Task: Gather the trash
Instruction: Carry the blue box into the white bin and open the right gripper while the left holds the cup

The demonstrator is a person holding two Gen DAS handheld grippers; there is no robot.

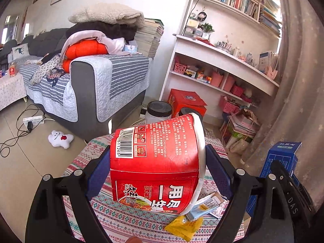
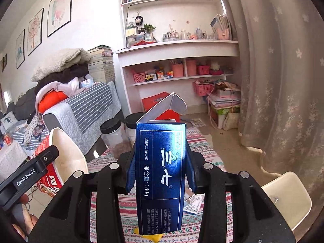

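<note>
Cup: the left gripper (image 1: 158,174) is clamping a red paper noodle cup (image 1: 154,162) on its side between its 2 blue pads, white rim toward the right pad; seen from the right wrist, its pale inside looks empty.
Cup surface: glossy printed card, with a barcode, white text and a noodle picture; the wall is creased near the rim.
Box: the right gripper (image 2: 161,176) is gripping a tall blue carton (image 2: 162,174) upright, jaws pressed on its narrow sides, top flap standing open (the inside is not visible).
Box surface: shiny dark blue card with white lettering, rectangular.
Table: both items are hanging above a patterned cloth (image 1: 113,220), woven-looking, in pink, teal and white bands.
Wrappers: a yellow packet (image 1: 183,227) and a pale blue sachet (image 1: 204,204) are lying flat on the cloth, just under the cup.
Jars: 2 clear plastic jars (image 2: 115,139) with black lids are standing at the far edge; the nearer 1 is holding a brownish layer at the bottom.
Left jaws: wide, grasping the cup.
Right jaws: narrow, grasping the box.
</note>
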